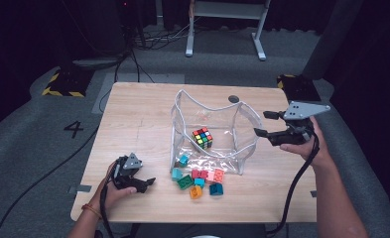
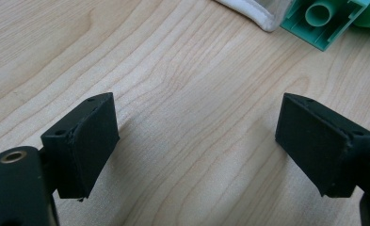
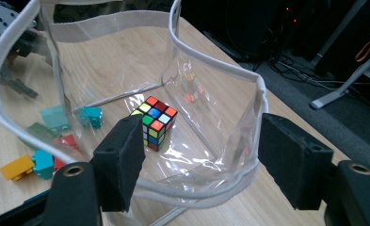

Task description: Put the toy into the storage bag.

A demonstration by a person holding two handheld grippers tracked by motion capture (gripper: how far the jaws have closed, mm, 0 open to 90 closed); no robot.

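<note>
A clear plastic bag [image 1: 210,129] with a white rim stands open on the wooden table [image 1: 138,124], and a colourful puzzle cube [image 1: 202,138] sits inside on its floor. The right tool [image 1: 264,124] hangs just beside the bag's right wall, jaws spread and holding nothing. The left tool [image 1: 150,182] rests low over the table at the near left, jaws apart and empty. Loose toy blocks [image 1: 198,179] lie in a cluster between it and the bag's near edge.
</note>
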